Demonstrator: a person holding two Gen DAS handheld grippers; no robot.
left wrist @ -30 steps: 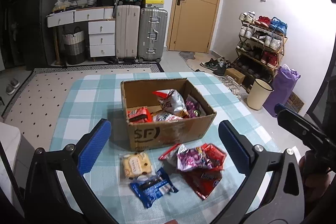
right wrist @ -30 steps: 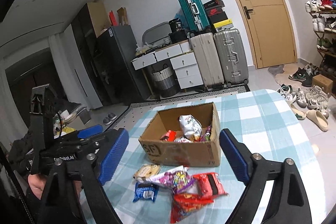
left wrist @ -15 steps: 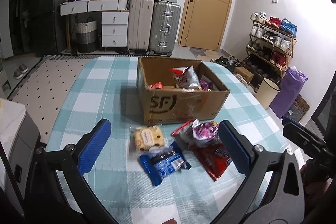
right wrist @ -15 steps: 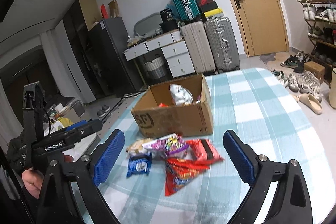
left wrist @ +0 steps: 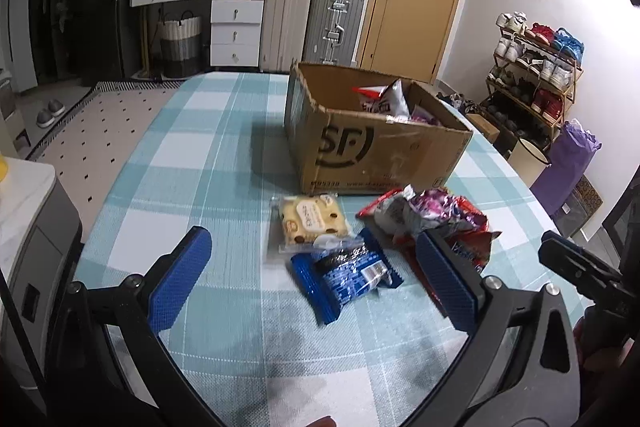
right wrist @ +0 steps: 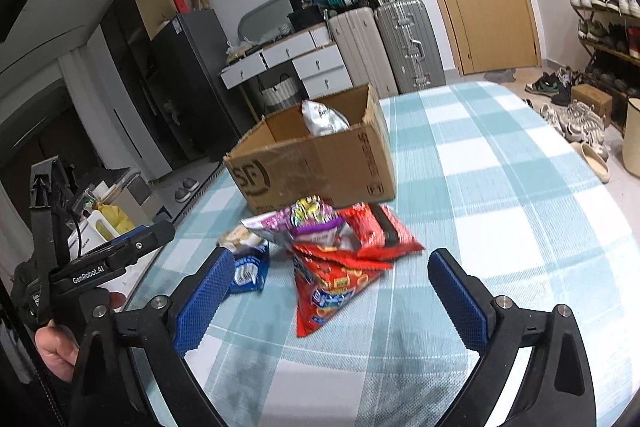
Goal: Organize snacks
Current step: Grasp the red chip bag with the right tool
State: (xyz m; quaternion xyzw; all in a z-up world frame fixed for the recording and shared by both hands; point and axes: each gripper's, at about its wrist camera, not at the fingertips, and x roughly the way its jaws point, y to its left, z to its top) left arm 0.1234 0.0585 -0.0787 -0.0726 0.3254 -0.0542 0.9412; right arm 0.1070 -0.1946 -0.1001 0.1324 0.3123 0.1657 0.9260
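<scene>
Holding both tools above the checked tablecloth [left wrist: 208, 155], you've got nothing pinched in either one. Your left gripper [left wrist: 316, 281] has its blue pads spread wide; in the left wrist view the blue cookie pack [left wrist: 346, 275] lies on the cloth btwn them, lower centre, not touched by either pad. Just above it, overlapping at the pack's top edge, sits the pale biscuit pack [left wrist: 310, 221]. To the right of those is a heap: a purple-and-silver bag [left wrist: 430, 211] on top of red bags [left wrist: 474, 251], partly hidden behind the right-hand pad.

Your right gripper [right wrist: 332, 297] is also spread wide, and its jaws have just been opening further; no thing is pressed btwn them. In the right wrist view the red chip bag [right wrist: 334, 287] lies centre frame btwn the pads, w/ another red bag [right wrist: 376, 231] and the purple bag above it, and the blue pack at the left pad's tip.

Behind the heap, upper centre in both views, stands the open cardboard box [left wrist: 372, 151], near the snacks but apart from most. A silver-white bag [left wrist: 384, 101] sticks up inside it; other packets in there are too hidden to tell.

At the left edge of the right wrist view your hand [right wrist: 60, 349] grips the left tool's handle.
</scene>
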